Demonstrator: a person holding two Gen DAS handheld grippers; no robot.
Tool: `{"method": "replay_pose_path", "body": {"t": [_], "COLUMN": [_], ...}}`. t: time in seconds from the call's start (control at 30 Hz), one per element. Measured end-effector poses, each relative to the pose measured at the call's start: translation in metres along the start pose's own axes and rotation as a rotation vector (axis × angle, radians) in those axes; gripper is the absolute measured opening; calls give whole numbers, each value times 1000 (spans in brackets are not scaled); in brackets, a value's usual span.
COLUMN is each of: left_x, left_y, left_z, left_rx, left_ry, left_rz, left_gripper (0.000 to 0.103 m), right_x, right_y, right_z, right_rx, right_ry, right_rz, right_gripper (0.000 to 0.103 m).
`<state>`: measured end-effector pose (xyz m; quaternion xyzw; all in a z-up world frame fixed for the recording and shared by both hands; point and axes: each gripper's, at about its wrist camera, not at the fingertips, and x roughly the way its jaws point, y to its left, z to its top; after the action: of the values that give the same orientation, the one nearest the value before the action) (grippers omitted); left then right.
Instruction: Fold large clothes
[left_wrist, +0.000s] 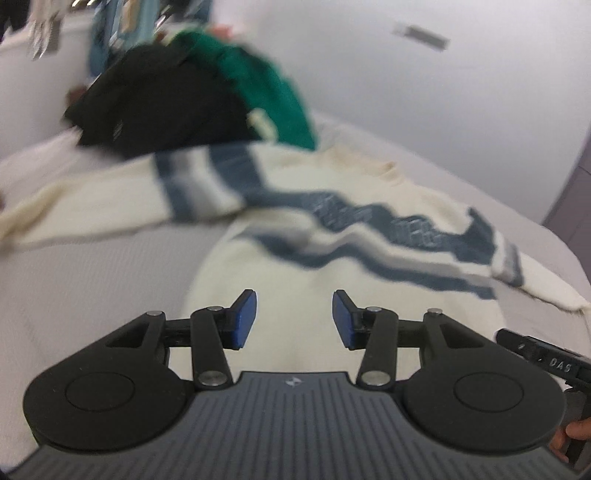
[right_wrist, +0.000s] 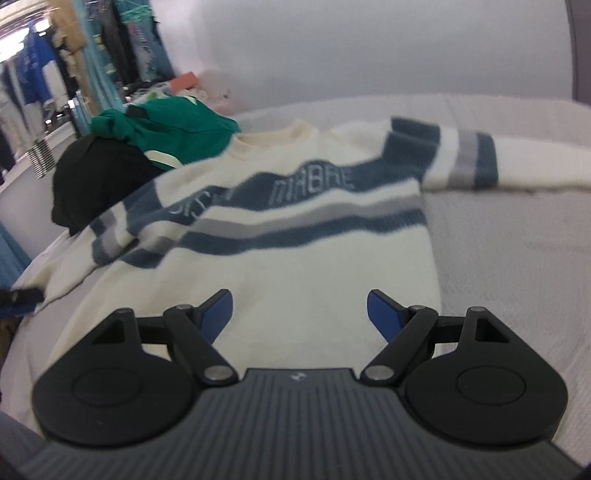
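Both views showed tongs apart, gripping nothing. Left wrist: left tongs (left_wrist: 294, 319) hung over the cream striped sweater (left_wrist: 332, 236) near its hem, bare grey worktop (left_wrist: 92, 280) alongside. Right wrist: right tongs (right_wrist: 299, 315) hovered above the sweater's lower body, sleeves spread, black garment (right_wrist: 96, 184) and green garment (right_wrist: 173, 133) touching its far shoulder.

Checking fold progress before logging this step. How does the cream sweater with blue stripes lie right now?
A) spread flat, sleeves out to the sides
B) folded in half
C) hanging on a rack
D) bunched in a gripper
A: the sweater lies flat on the bed, both sleeves extended and unfolded.
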<state>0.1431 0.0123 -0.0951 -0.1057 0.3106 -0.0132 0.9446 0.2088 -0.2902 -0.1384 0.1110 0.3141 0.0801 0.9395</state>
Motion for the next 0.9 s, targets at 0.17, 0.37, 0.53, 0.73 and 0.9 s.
{"method": "replay_pose_path", "body": {"t": [0.17,0.37,0.53,0.73,0.9], "left_x": [11,2,-1,9,22], "left_y": [-21,-30,-25,-15,-12], "left_z": [-15,-24,-36,-42,-44], "left_rx": [-13,79,105,70,57], "left_ry": [-75,-119,-118,-99,-65], "left_rz": [-61,-59,-81,-69,-49], "left_gripper": [54,55,56,63,64], "right_x": [-17,-38,-49,-70,-87], "right_y": [13,18,12,-39,-84], "right_z": [-2,-9,-8,21,57], "right_rx": [-65,-72,-52,85,71], "right_ry": [-47,-91,-121,-174,-217], "right_rz": [29,31,-17,-141,-257], "right_gripper": [82,81,81,81,81]}}
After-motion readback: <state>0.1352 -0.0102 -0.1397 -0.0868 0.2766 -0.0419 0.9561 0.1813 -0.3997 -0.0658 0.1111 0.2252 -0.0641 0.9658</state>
